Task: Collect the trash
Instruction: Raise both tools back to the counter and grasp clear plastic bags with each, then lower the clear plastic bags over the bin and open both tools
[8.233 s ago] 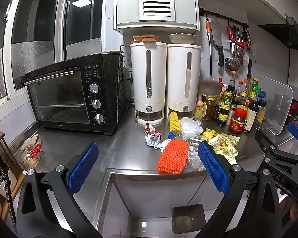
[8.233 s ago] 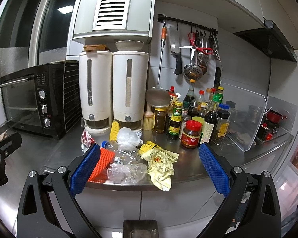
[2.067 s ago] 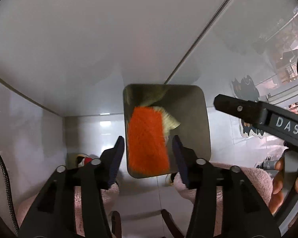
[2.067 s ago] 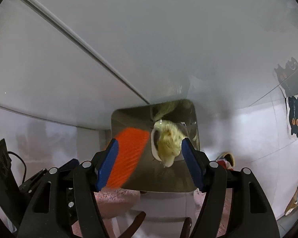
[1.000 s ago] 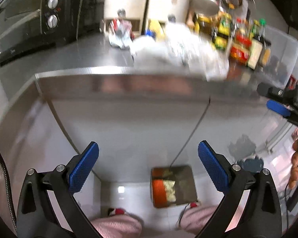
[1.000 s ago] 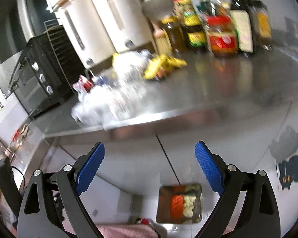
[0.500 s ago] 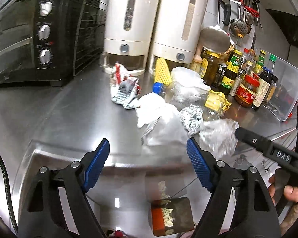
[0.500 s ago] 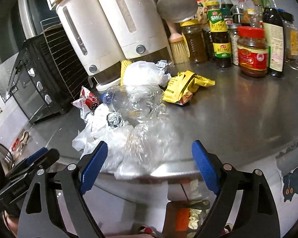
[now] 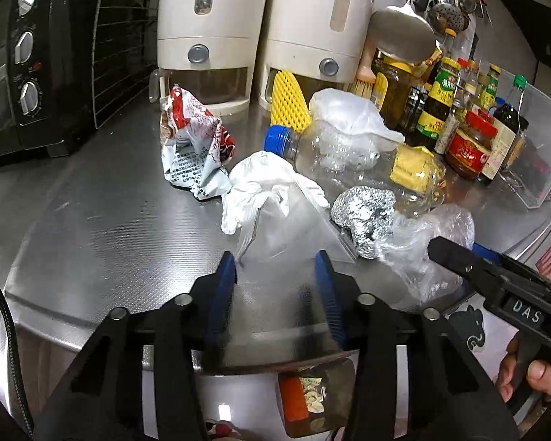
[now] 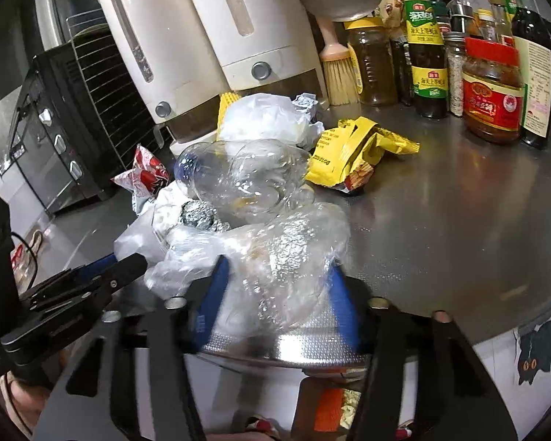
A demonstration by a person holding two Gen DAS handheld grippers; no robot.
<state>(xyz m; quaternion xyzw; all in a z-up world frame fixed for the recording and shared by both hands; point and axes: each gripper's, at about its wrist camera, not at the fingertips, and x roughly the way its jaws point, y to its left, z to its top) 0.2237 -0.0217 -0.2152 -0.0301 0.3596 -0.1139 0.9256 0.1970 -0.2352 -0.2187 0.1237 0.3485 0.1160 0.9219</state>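
While my left tongs [image 9: 275,275] sit at the front edge of the steel bench [image 9: 103,228], their blue pads flank the near end of a flat clear plastic bag [image 9: 283,228]; the jaws are narrowed around it, but I cannot tell whether they actually pinch it. A crumpled white paper [image 9: 260,187] lies on the far end of that bag. Just right of it sits a ball of foil [image 9: 363,213], and beyond that a crushed clear bottle [image 9: 349,147] with a blue cap lies on its side. A red and white wrapper [image 9: 194,147] stands crumpled to the left, near the two white dispensers [image 9: 264,25].

My right tongs [image 10: 275,290] are at the same bench edge, jaws drawn in on either side of a wad of clear plastic film [image 10: 272,253], which bulges between the pads and touches both; I read that as a grip on it. A yellow wrapper [image 10: 360,150] lies farther back, apart from the pile, near the sauce jars [image 10: 492,95].

Below the bench edge, a bin [image 9: 312,400] on the floor holds an orange net and some pale scraps.
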